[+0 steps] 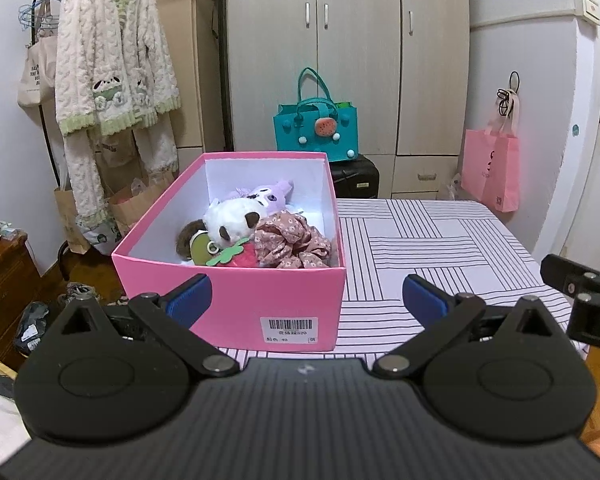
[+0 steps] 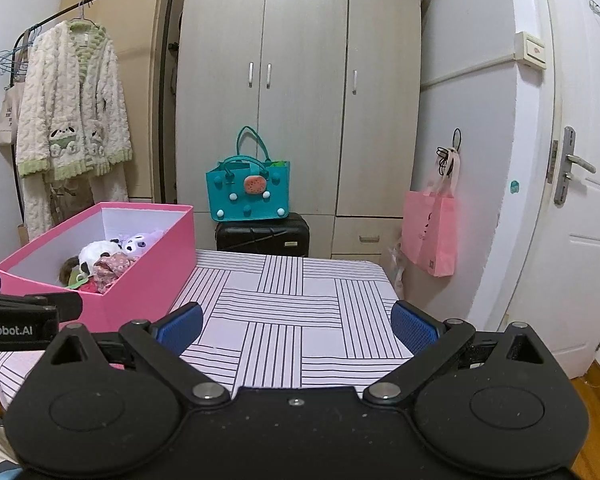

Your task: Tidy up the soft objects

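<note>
A pink box [image 1: 236, 304] [image 2: 148, 276] stands on the left of the striped table [image 1: 440, 248] [image 2: 292, 320]. Inside lie a white panda plush [image 1: 230, 220] [image 2: 94, 250], a purple plush [image 1: 272, 196] [image 2: 142, 240], a floral cloth [image 1: 292, 242] [image 2: 110, 266], a strawberry toy [image 1: 240, 256] and a brown-and-green toy [image 1: 198, 240]. My left gripper [image 1: 306, 296] is open in front of the box, nothing between its blue pads. My right gripper [image 2: 298, 326] is open over the bare tablecloth, to the right of the box.
Behind the table, a teal bag [image 1: 316, 128] [image 2: 248, 190] sits on a black case [image 2: 262, 234] before a wardrobe [image 2: 300, 80]. A pink bag [image 2: 430, 232] hangs on the right wall. A fluffy robe [image 1: 112, 60] hangs on a rack at left. The other gripper's body [image 1: 580, 300] shows at right.
</note>
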A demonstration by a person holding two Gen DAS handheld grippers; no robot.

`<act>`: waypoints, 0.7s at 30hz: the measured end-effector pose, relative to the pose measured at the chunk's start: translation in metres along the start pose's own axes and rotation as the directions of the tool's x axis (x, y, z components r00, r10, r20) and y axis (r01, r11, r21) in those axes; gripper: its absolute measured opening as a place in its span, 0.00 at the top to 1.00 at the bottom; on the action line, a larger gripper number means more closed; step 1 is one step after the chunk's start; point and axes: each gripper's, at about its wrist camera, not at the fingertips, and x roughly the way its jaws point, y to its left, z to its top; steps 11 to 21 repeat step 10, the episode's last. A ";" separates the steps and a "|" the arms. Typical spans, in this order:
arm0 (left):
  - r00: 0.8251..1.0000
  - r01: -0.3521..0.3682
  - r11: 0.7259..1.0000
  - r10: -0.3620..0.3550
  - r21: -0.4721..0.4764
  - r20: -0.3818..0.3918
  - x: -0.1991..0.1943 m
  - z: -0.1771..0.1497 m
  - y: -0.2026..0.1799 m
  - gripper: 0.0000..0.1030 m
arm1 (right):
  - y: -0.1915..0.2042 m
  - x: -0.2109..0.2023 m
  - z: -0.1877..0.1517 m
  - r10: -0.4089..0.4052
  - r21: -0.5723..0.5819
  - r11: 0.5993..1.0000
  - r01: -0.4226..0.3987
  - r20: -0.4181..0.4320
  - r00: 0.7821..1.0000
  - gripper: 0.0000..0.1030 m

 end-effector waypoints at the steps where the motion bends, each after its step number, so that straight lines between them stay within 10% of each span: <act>1: 1.000 0.001 1.000 -0.001 0.001 0.002 -0.001 0.000 0.000 0.00 | 0.000 0.000 0.000 -0.002 0.000 1.000 0.002 0.000 1.000 0.01; 21: 1.000 0.001 1.000 -0.001 0.001 0.004 -0.004 -0.002 0.000 0.00 | -0.001 -0.001 -0.001 -0.008 0.009 1.000 0.008 -0.003 1.000 0.01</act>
